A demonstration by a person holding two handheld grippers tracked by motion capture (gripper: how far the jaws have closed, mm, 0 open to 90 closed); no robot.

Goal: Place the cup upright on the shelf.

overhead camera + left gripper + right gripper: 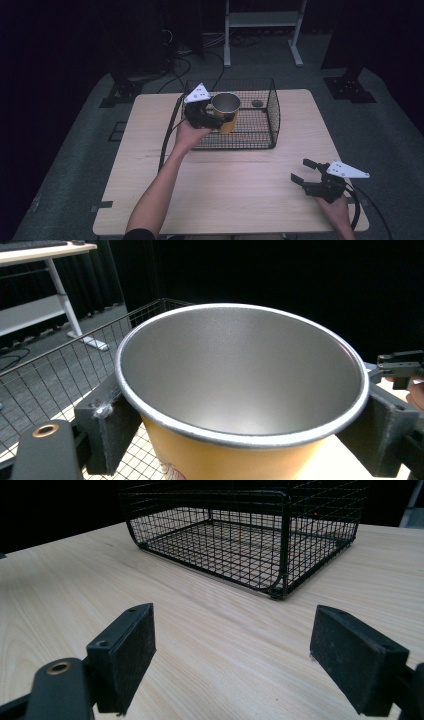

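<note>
Right gripper (304, 170) hovers near desk (225, 190) edge, jaws apart. Left gripper (218, 119) clamps yellow cup (226, 111) above wire basket (260, 132).

A cup (240, 390), clamped between the left gripper (216, 119) jaws, has a brushed, matt grey metal inside, a bright rolled rim and a smooth yellow outer wall. Behind it, a basket (280, 540) is thin black wire mesh. The table (210, 630) under the right gripper (232, 652) is pale wood with fine grain and a soft sheen. Its jaws, spread apart, are matt black plastic with rough, grainy pads (137, 652).
</note>
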